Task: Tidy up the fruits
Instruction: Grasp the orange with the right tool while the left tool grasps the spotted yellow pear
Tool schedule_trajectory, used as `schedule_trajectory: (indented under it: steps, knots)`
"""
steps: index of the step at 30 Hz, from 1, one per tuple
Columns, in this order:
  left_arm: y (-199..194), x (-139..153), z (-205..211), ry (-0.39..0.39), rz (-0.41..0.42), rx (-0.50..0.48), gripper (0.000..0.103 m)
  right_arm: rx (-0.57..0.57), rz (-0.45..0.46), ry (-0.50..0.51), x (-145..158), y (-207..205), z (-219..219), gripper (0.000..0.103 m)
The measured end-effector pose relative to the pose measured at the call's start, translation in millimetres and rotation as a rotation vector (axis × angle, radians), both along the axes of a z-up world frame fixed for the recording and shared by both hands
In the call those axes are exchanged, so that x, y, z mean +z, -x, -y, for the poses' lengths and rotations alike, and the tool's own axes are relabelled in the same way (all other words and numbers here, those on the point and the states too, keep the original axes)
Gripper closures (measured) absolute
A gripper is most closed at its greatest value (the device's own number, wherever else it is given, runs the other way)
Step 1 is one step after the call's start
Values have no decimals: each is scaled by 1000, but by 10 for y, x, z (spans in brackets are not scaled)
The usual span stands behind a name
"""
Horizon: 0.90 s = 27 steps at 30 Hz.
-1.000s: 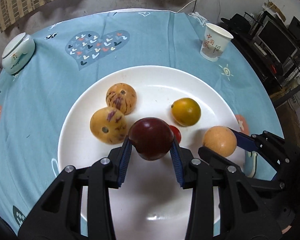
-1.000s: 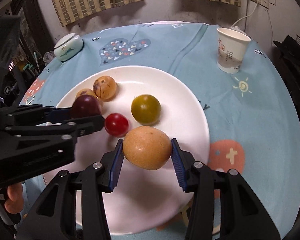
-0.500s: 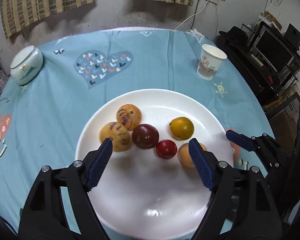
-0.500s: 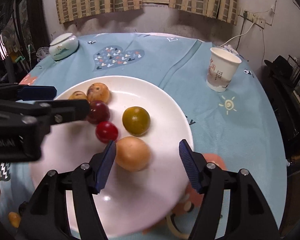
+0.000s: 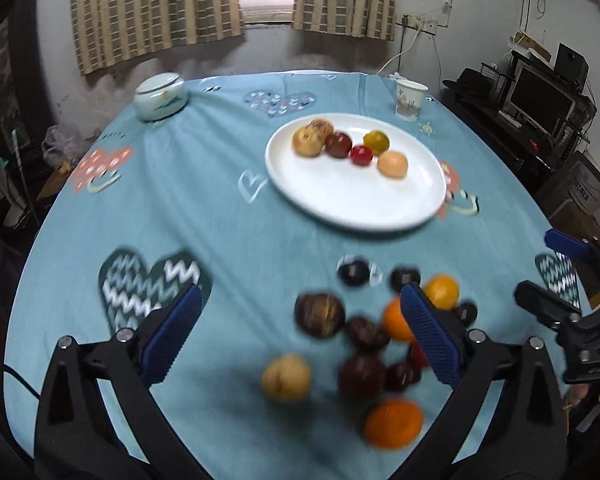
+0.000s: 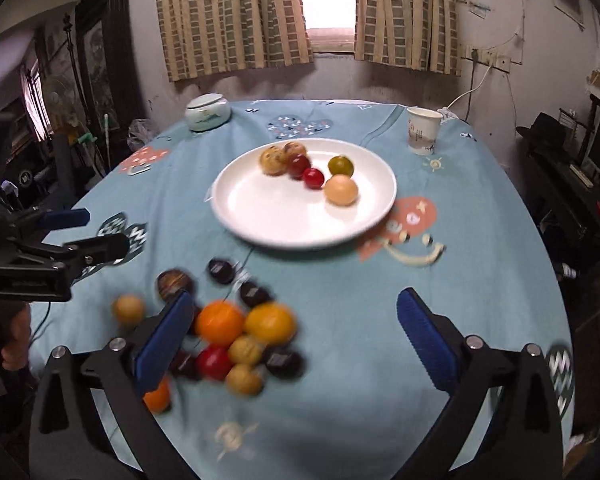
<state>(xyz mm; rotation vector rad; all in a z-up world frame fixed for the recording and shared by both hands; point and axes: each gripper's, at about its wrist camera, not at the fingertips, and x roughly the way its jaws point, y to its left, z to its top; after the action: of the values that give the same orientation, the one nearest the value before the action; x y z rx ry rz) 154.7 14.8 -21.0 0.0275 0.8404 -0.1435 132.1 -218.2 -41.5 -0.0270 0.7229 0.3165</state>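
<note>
Plate (image 6: 260, 224): glossy white glazed ceramic, smooth. Desk cloth (image 6: 440, 300): matt teal printed fabric, lightly creased. Cup (image 6: 422, 130): matt paper. Lidded jar (image 6: 207, 112): glossy ceramic. Curtains (image 6: 236, 16): woven cloth. Hand-held gripper (image 6: 292, 336): matt black plastic, ribbed blue pads (image 6: 420, 328), metal screws.

**Appearance of the two hand-held tongs**

Left tongs (image 5: 300, 332): matte black plastic frame with two angled arms. Each arm ends in a blue ribbed pad. Round silver screw heads sit on each arm near the pad base and further back. A thin black cable runs off the frame's left edge.

Right tongs (image 6: 294, 336): same build, black arms, blue ribbed pads, paired silver screws on each side.

Seen from the side in the opposite camera, each unit shows a black clamp-like body with a blue tip. A hand (image 6: 14, 344) grips a black handle below the left unit; a striped cuff edge shows beside it.
</note>
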Motion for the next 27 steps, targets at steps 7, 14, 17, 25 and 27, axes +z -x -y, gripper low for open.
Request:
schedule_trajectory:
  steps: [7,14,17,25,27]
  knots:
    - [517,-294,-295,-26,-13,45,2,-16,-56,-4,-285,543,-177,1]
    - [671,-283,-383,10,1,44,2,-17,-66,13,-275,694,-278,1]
    - [663,-258,-380,9,4,52,2,7,-56,11,-245,754,-356,1]
    - [698,-288,-574,-14,7,101,2,167,-75,27,-507,787,-930,9]
    - [711,-305,-637,-8,-2,114,2,174,-86,41,-565,716,-1015,22]
